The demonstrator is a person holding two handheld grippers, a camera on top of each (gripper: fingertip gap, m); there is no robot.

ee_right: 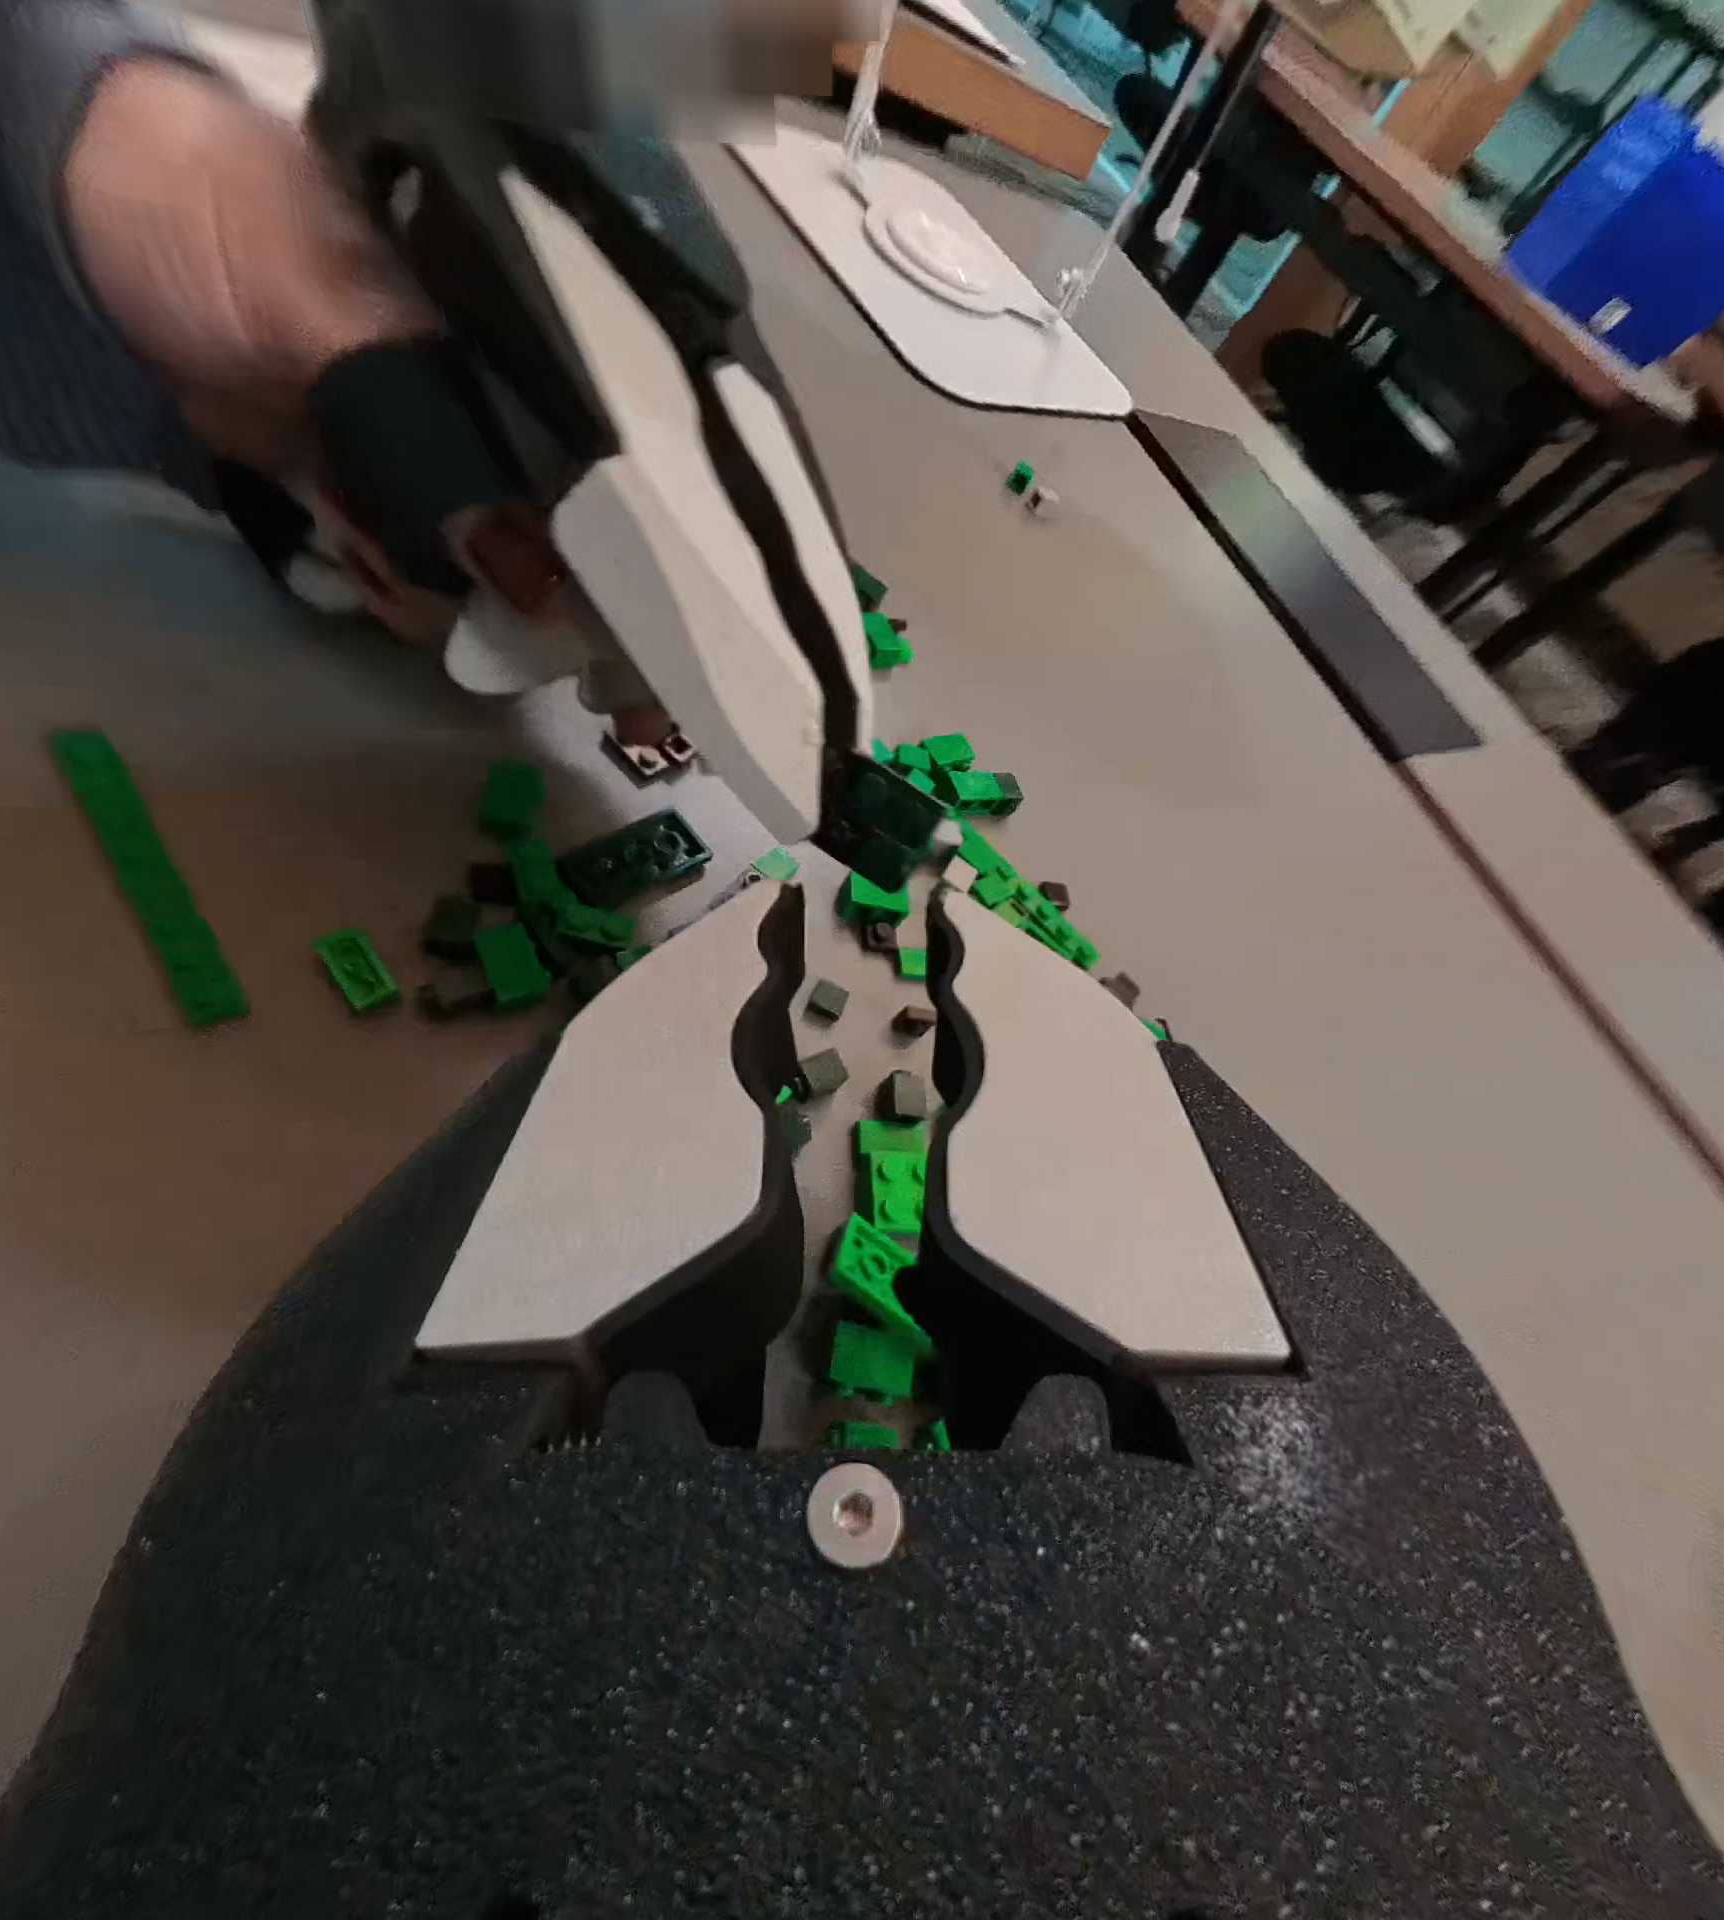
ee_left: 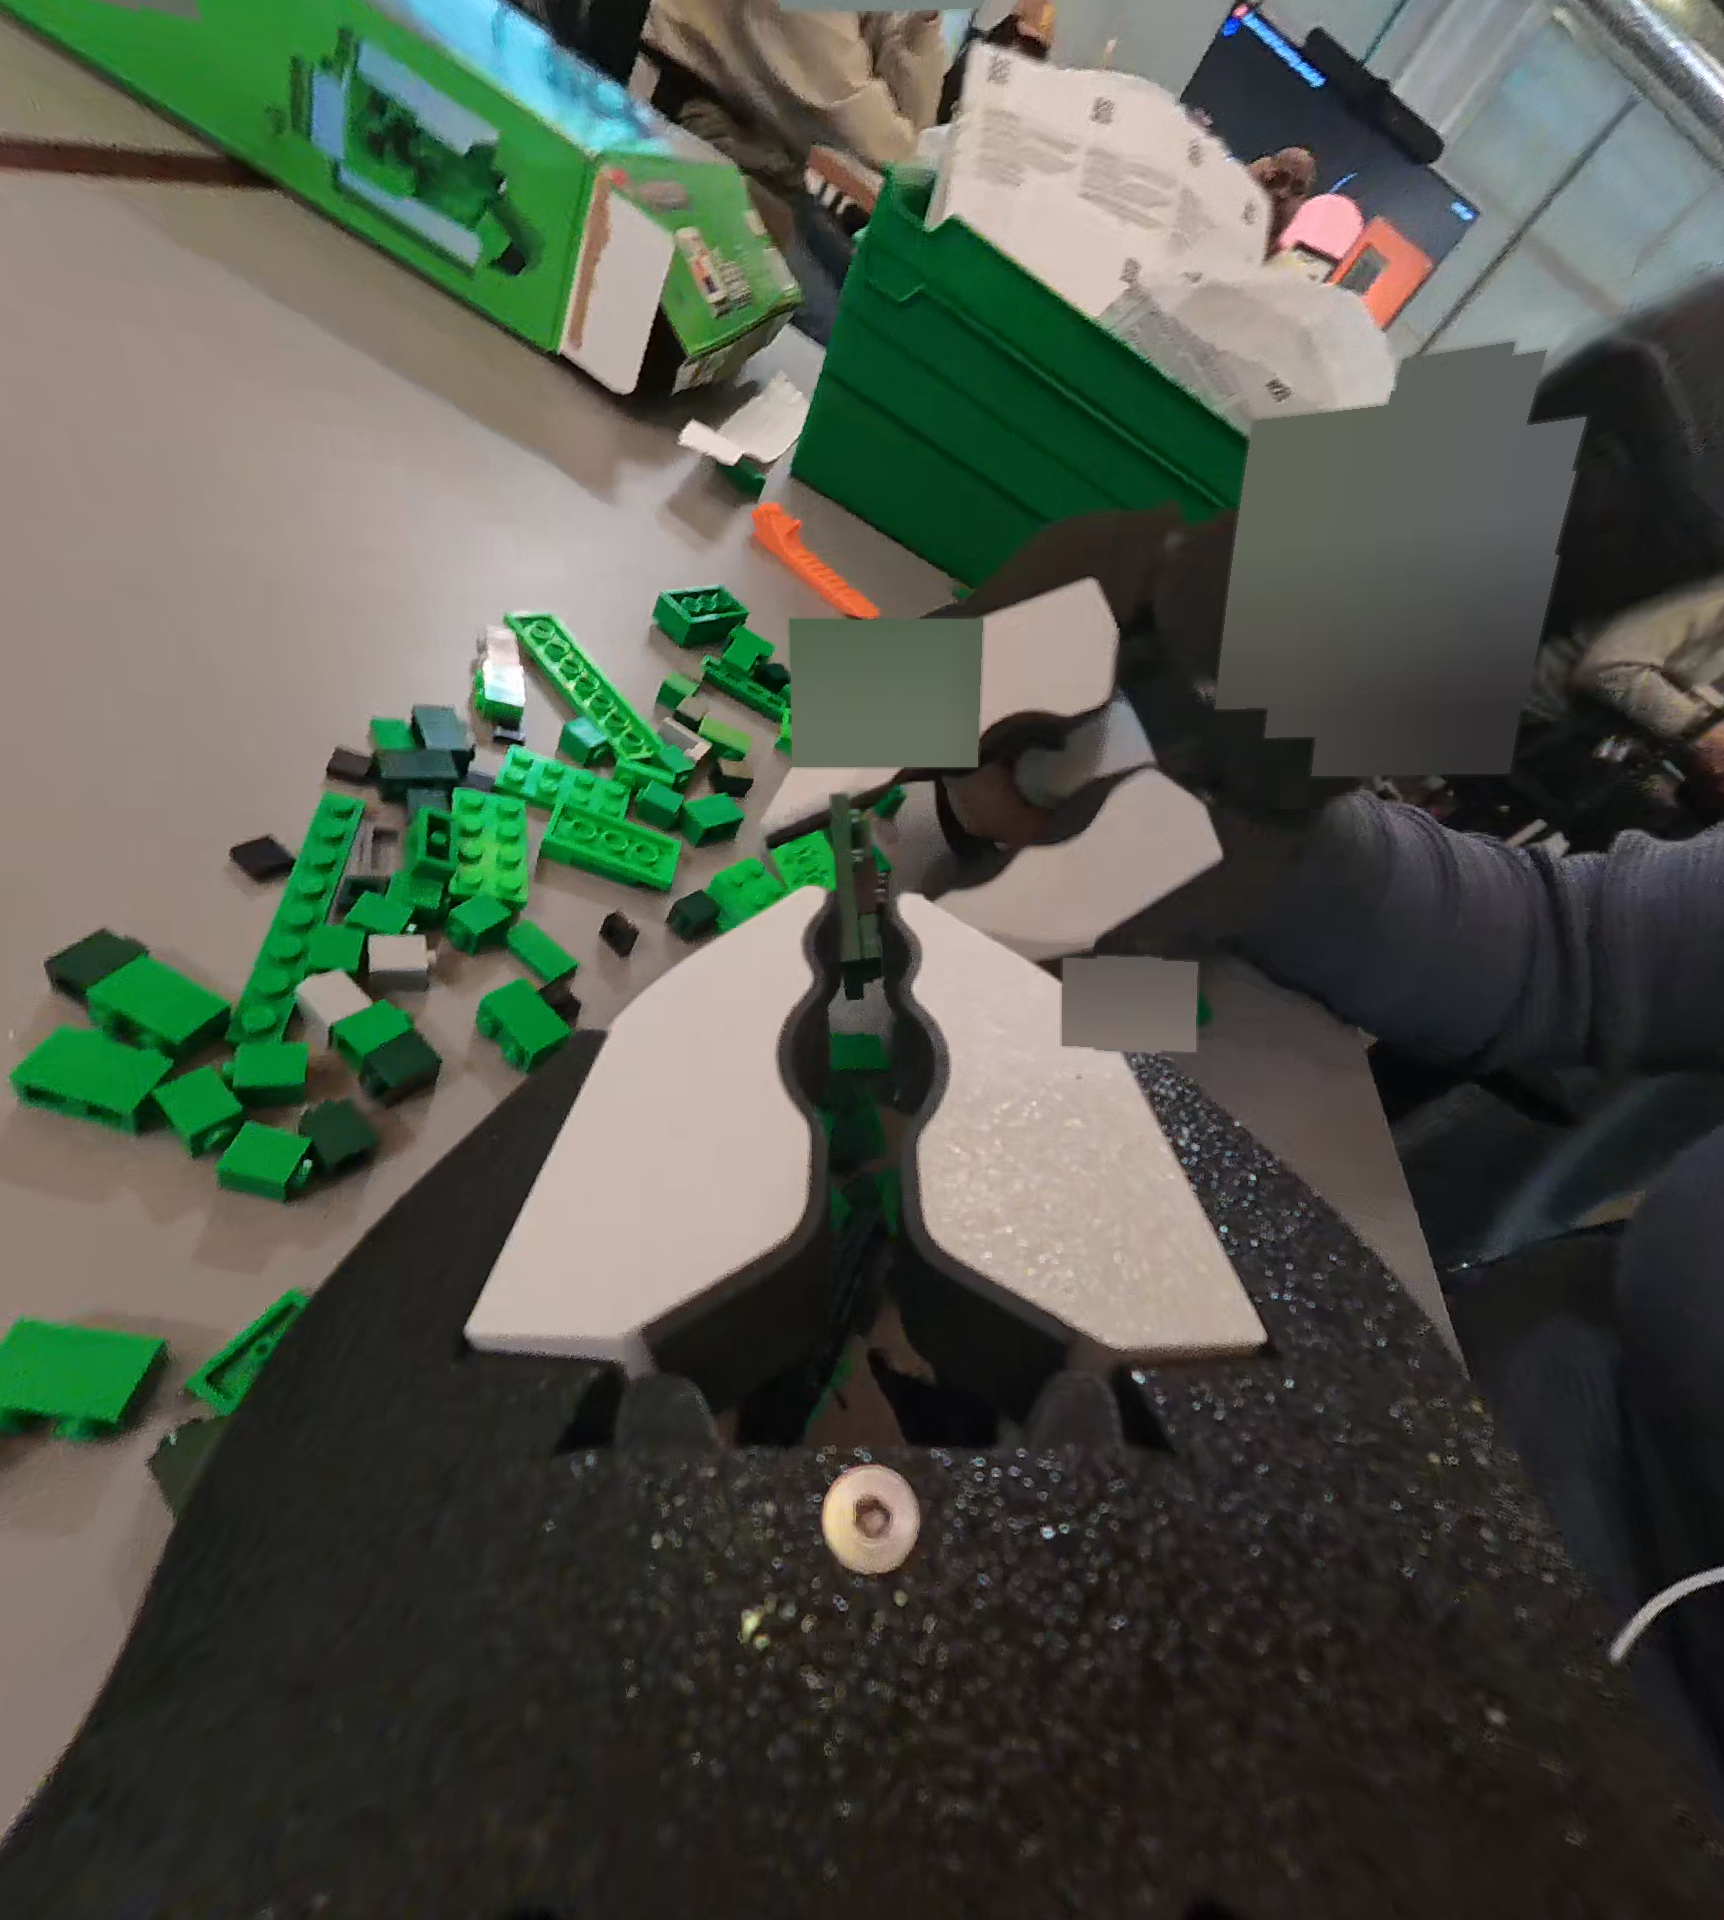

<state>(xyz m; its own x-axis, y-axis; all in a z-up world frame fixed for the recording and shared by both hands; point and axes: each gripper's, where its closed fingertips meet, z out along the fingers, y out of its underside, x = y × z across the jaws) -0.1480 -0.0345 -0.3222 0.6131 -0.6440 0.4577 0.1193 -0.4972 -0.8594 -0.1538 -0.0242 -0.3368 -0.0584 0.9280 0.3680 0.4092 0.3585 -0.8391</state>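
The left gripper was tilted over the tabletop, its jaws pinched almost together on a small dark green brick assembly that stuck up edge-on past the tips. From the right wrist view you could see the same left gripper coming down from 11 o'clock, with the dark green brick assembly clamped at its tip just above the pile. A blurred hand held it from behind.

The right gripper sat low and pointed toward 12 o'clock, jaws apart with a clear gap and nothing between them, only loose bricks on the tabletop showing through. In the left wrist view it showed as the right gripper at about 1 o'clock, just past the left one's tips, with a dark sleeve reaching in from 3 o'clock.

The tabletop was a plain grey-beige. A scatter of green bricks lay spread out at 10 o'clock from the left jaws, mixed with a few dark and grey ones. Further off at 11 o'clock lay a green cardboard box, and at 12 o'clock a stack of green bins with white papers in it, plus an orange tool beside it. In the right wrist view a long green plate lay alone at 9 o'clock, and a blue bin sat on another table at 2 o'clock.
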